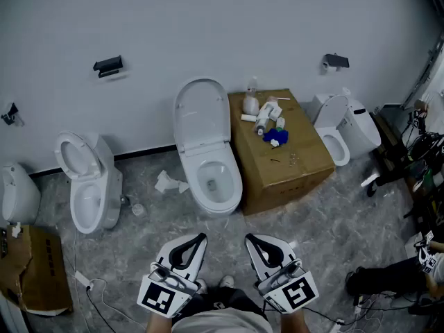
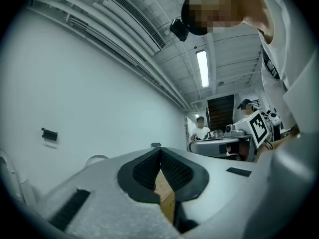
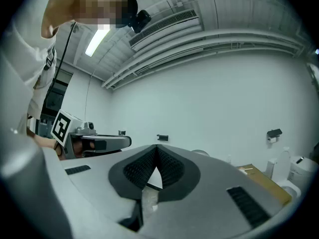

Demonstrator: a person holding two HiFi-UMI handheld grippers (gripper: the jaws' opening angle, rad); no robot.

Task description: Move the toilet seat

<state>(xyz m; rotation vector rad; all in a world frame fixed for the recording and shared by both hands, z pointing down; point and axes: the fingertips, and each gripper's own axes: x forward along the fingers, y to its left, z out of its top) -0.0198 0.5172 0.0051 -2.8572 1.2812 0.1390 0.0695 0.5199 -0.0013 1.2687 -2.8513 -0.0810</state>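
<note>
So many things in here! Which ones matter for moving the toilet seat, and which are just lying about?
For the job:
- middle toilet's raised seat, probably, since it is straight ahead
- left gripper and right gripper, both shut, empty

Lying about:
- cardboard box
- clutter on it
- crumpled paper
- left toilet
- right toilet

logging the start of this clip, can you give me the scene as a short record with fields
place: toilets in a row along a white wall
middle toilet: ahead of the person, lid raised
cardboard box: beside the middle toilet, on the right gripper's side, bottles on top
left gripper: shut, empty, held low near the person
right gripper: shut, empty, beside the left one
contact with toilet: none
</note>
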